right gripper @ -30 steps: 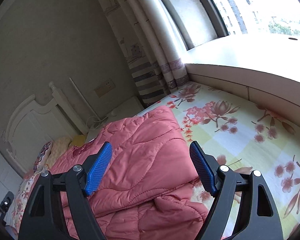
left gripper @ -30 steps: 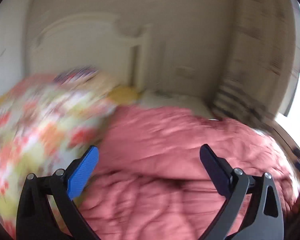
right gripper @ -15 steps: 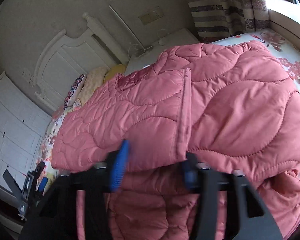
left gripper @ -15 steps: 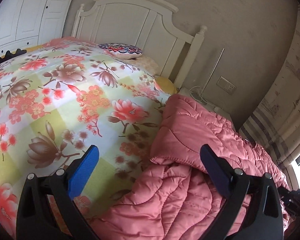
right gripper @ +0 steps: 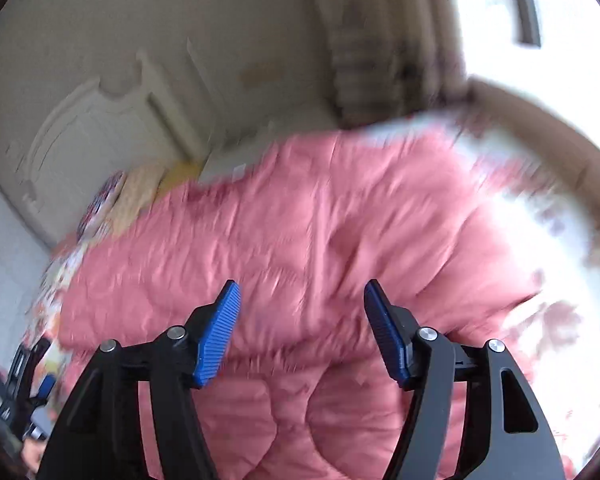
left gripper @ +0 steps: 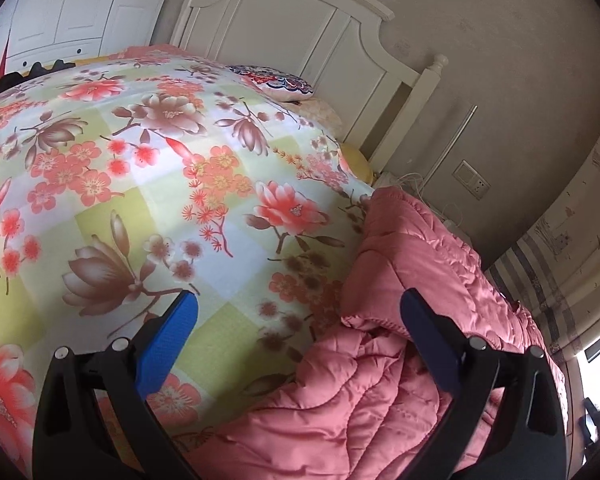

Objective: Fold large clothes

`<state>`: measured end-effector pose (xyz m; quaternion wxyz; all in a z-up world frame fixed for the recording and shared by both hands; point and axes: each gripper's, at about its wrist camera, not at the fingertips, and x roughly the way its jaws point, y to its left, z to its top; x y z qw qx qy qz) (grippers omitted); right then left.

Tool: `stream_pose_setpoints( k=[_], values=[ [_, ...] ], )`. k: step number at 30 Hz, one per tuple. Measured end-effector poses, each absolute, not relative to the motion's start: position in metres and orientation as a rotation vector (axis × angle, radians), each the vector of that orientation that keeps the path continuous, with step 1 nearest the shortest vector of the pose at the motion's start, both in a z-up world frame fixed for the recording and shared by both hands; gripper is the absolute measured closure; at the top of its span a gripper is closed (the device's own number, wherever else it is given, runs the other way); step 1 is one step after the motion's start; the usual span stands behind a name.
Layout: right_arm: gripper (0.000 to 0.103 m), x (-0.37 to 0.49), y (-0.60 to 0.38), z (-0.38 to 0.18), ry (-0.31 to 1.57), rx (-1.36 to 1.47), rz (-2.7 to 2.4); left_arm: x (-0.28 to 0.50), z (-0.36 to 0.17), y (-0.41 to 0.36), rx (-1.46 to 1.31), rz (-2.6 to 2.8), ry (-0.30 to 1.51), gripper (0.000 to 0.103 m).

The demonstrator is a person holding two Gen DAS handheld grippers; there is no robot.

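- On the bed (left gripper: 148, 184), the pink jacket (left gripper: 412, 264) lies along the side nearest the curtain, partly doubled over, with a folded flap resting on its lower half.
- Left gripper (left gripper: 296, 344) hangs over the floral cover just beside the jacket's edge; its jaws stand wide apart with nothing pinched, one finger (left gripper: 428, 340) above the quilted fabric.
- Right gripper (right gripper: 300, 332) is over the jacket (right gripper: 300, 240) in a blurred view; its jaws are opening, and no cloth is between the pads.
- The step in hand looks like letting go after a fold and reaching for the next hold.
- To do it well, let the right jaws clear the fabric fully before pulling away, so the padded layer is not dragged open again.
- Pick the next grip at a hem or corner, not mid-panel: puffy quilting likely slips and springs back.
- Take matching points with both grippers so the fold lands square, then press it flat.
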<state>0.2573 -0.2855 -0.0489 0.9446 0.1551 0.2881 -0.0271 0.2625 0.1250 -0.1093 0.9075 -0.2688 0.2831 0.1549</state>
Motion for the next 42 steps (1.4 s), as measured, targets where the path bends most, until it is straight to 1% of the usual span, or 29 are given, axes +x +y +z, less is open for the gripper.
stream_pose_setpoints(
  k=[2, 3, 5, 7, 9, 10, 14, 17, 19, 21, 22, 23, 25, 26, 28, 32, 34, 36, 39, 42],
  values=[
    [0.039, 0.255, -0.264, -0.031, 0.527, 0.198, -0.022, 0.265, -0.111, 0.124, -0.55, 0.32, 0.599, 0.003],
    [0.039, 0.258, -0.247, -0.028, 0.53, 0.12, 0.011, 0.266, -0.111, 0.124, -0.548, 0.32, 0.604, 0.003],
    [0.039, 0.269, -0.225, -0.035, 0.565, 0.014, 0.051, 0.265, -0.111, 0.124, -0.543, 0.323, 0.597, 0.003],
    [0.039, 0.288, -0.207, -0.056, 0.673, -0.051, 0.058, 0.263, -0.109, 0.122, -0.53, 0.321, 0.582, 0.003],
    [0.039, 0.305, -0.206, -0.087, 0.788, -0.059, 0.045, 0.262, -0.106, 0.12, -0.514, 0.314, 0.568, 0.003],
    [0.038, 0.309, -0.208, -0.1, 0.803, -0.041, 0.038, 0.261, -0.103, 0.118, -0.506, 0.311, 0.559, 0.003],
    [0.034, 0.309, -0.216, -0.101, 0.799, -0.013, 0.048, 0.26, -0.074, 0.096, -0.42, 0.187, 0.509, 0.003],
    [0.034, 0.308, -0.216, -0.101, 0.795, -0.024, 0.042, 0.269, -0.048, 0.057, -0.244, 0.031, 0.483, 0.002],
    [0.033, 0.305, -0.218, -0.1, 0.792, -0.019, 0.042, 0.287, -0.047, 0.036, -0.141, -0.078, 0.547, 0.002],
    [0.032, 0.304, -0.214, -0.101, 0.791, -0.008, 0.046, 0.311, -0.061, 0.03, -0.121, -0.133, 0.64, 0.002],
    [0.032, 0.304, -0.216, -0.101, 0.791, 0.0, 0.049, 0.321, -0.072, 0.034, -0.14, -0.127, 0.688, 0.002],
    [0.031, 0.304, -0.218, -0.102, 0.791, 0.008, 0.049, 0.335, -0.092, 0.045, -0.197, -0.109, 0.778, 0.002],
    [0.029, 0.302, -0.221, -0.101, 0.789, 0.018, 0.061, 0.343, -0.112, 0.059, -0.287, -0.129, 0.835, 0.003],
    [0.026, 0.301, -0.221, -0.102, 0.79, 0.019, 0.065, 0.338, -0.11, 0.063, -0.294, -0.145, 0.801, 0.003],
    [0.026, 0.303, -0.221, -0.102, 0.793, 0.019, 0.064, 0.336, -0.103, 0.065, -0.298, -0.157, 0.804, 0.003],
    [0.026, 0.304, -0.223, -0.102, 0.796, 0.031, 0.071, 0.334, -0.071, 0.085, -0.436, -0.235, 0.705, 0.003],
    [0.026, 0.303, -0.224, -0.102, 0.795, 0.031, 0.071, 0.343, -0.063, 0.081, -0.409, -0.227, 0.694, 0.003],
    [0.026, 0.304, -0.224, -0.102, 0.796, 0.033, 0.07, 0.361, -0.068, 0.072, -0.342, -0.203, 0.731, 0.003],
    [0.026, 0.303, -0.223, -0.102, 0.795, 0.036, 0.072, 0.393, -0.105, 0.066, -0.304, -0.163, 0.868, 0.003],
    [0.025, 0.304, -0.225, -0.103, 0.795, 0.038, 0.08, 0.392, -0.102, 0.053, -0.215, -0.142, 0.849, 0.003]
  ],
)
